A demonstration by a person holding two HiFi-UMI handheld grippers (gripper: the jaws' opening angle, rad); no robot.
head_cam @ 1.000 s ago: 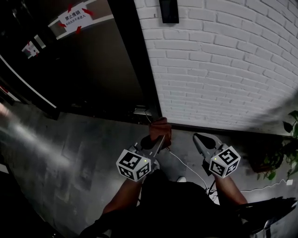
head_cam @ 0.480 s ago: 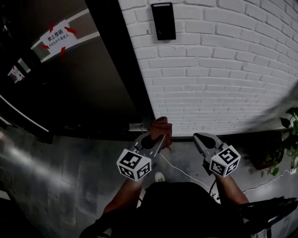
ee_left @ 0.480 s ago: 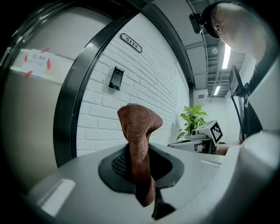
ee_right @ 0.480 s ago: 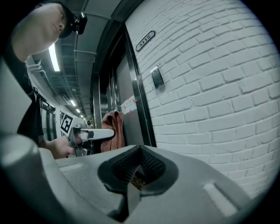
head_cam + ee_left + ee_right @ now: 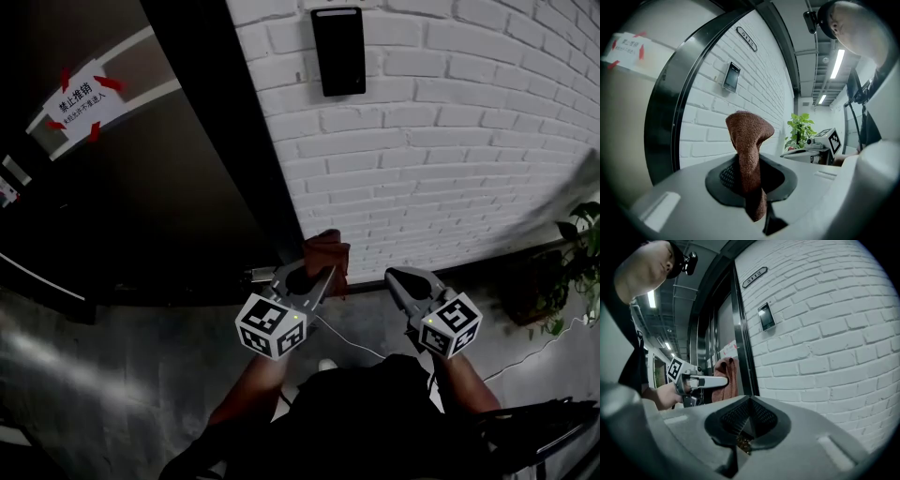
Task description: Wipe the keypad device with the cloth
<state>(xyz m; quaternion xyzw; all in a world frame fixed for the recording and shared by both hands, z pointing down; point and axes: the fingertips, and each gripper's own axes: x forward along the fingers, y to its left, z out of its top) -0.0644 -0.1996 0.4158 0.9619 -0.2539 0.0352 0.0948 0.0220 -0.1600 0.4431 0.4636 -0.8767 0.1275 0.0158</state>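
Note:
The keypad device (image 5: 338, 51) is a black panel mounted high on the white brick wall, also seen small in the left gripper view as the keypad device (image 5: 731, 77) and in the right gripper view as the keypad device (image 5: 766, 317). A brown cloth (image 5: 324, 256) sticks up from my left gripper (image 5: 312, 272), which is shut on it; the cloth (image 5: 749, 150) fills the middle of the left gripper view. Both sit well below the keypad. My right gripper (image 5: 403, 282) hangs beside it to the right, jaws together, nothing held. From the right gripper view, the cloth (image 5: 726, 375) hangs at left.
A dark metal door frame (image 5: 217, 141) runs left of the wall, with a white and red sticker (image 5: 77, 101) on the door. A potted plant (image 5: 577, 272) stands at the right. A white cable (image 5: 352, 340) trails over the grey floor. A number plate (image 5: 754, 277) sits above the keypad.
The head view has tilted up, so the keypad now shows whole and lower in the frame. Both grippers have risen slightly toward the wall, cloth still held.

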